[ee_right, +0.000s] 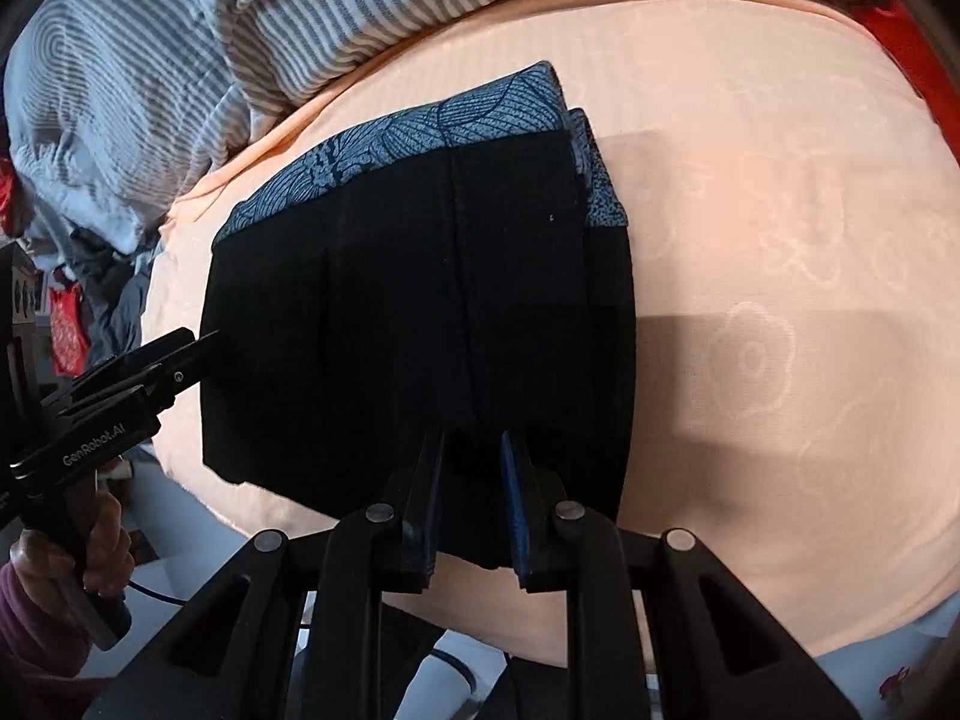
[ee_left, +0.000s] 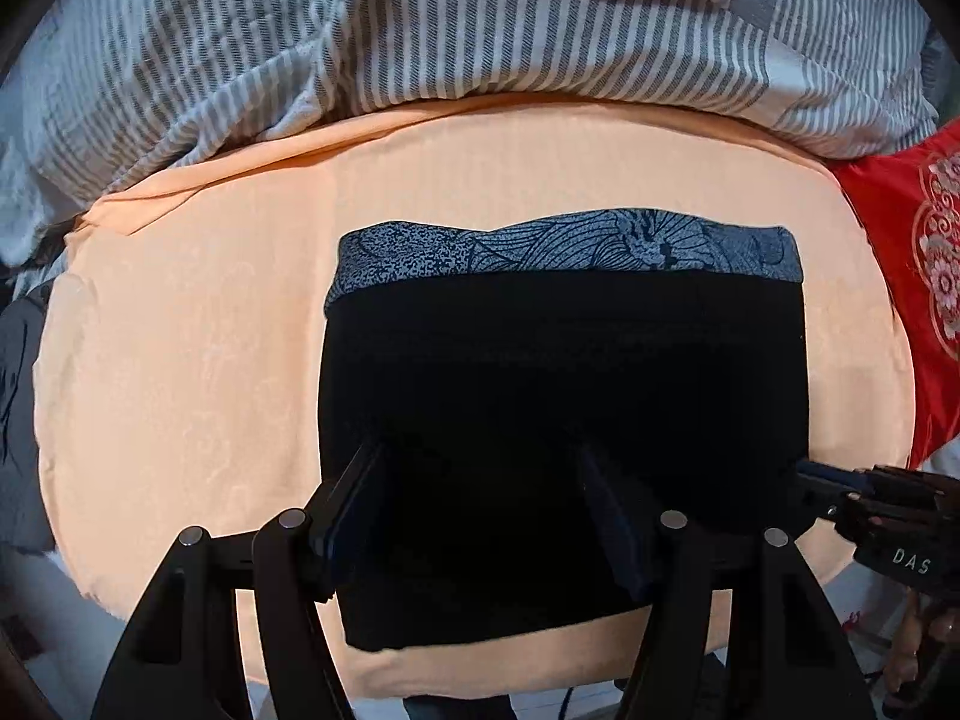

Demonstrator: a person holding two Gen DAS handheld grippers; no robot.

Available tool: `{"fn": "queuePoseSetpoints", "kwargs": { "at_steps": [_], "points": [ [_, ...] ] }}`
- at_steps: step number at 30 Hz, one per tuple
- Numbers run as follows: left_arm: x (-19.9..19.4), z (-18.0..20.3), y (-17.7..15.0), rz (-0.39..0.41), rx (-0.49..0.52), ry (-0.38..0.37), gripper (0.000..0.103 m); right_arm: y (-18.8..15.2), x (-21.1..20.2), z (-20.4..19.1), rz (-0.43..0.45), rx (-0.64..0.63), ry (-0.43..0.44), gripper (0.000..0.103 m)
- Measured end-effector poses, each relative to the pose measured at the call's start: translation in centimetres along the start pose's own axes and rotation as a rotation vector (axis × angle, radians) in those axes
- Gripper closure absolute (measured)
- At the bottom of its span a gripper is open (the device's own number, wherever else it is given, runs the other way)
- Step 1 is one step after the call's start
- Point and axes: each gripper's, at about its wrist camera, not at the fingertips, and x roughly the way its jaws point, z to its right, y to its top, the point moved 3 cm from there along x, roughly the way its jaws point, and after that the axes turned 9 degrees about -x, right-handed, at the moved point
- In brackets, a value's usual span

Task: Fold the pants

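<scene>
A: Left wrist view? 
B: The left gripper points down over the folded pants on the peach sheet, jaws spread, gripping nothing.

A: Right wrist view? 
B: The right gripper sits at the pants' near edge, jaws narrow; a pinch I can't confirm. The bundle lies ahead.

Black pants on a peach sheet

The pants are seen as plain black, with a blue-grey lining printed in dark leaf lines and speckles (bluer in the right wrist view). The sheet is patterned faintly with pale flowers. A grey-and-white striped blanket is shown behind, and a red cloth with pale ornament at the side.
</scene>
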Motion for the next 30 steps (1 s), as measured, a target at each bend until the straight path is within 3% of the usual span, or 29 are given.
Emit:
{"fn": "queuePoseSetpoints", "kwargs": {
  "at_steps": [1, 2, 7, 9, 13, 19, 21, 25, 27, 30],
  "points": [
    [-0.2, 0.1, -0.1, 0.001, -0.011, 0.007, 0.011, 0.2, 0.0, -0.1, -0.007, -0.008, 0.008, 0.082],
    [-0.7, 0.1, -0.3, 0.016, -0.032, 0.012, 0.003, 0.2, -0.1, 0.0, -0.016, -0.019, 0.016, 0.082],
    [-1.5, 0.5, -1.2, 0.024, -0.049, 0.015, 0.003, -0.3, -0.8, 0.6, -0.047, -0.026, 0.067, 0.078],
    [-1.4, 0.5, -1.8, 0.012, -0.043, 0.031, 0.003, -0.7, -1.2, 0.6, -0.047, -0.029, 0.07, 0.061],
    [-1.0, -0.1, -3.1, -0.008, -0.017, 0.046, 0.001, -1.9, -1.9, 0.4, -0.04, -0.02, 0.049, 0.052],
    [-1.0, -1.5, -5.7, -0.035, 0.024, 0.024, 0.001, -4.2, -1.8, -0.9, -0.032, 0.014, -0.039, 0.032],
    [-1.6, -2.0, -6.3, -0.03, 0.039, 0.022, 0.001, -4.7, -1.8, -1.6, -0.031, 0.017, -0.074, 0.02],
    [-3.3, -3.0, -7.0, -0.031, 0.07, 0.028, 0.001, -5.1, -3.2, -3.3, 0.034, 0.005, -0.175, 0.015],
    [-4.3, -3.7, -7.3, -0.024, 0.083, 0.036, 0.001, -5.2, -3.8, -4.2, 0.058, 0.011, -0.226, 0.0],
    [-5.4, -4.7, -7.8, -0.022, 0.088, 0.065, 0.001, -5.3, -4.7, -5.3, 0.08, 0.029, -0.272, 0.0]
  ]
}}
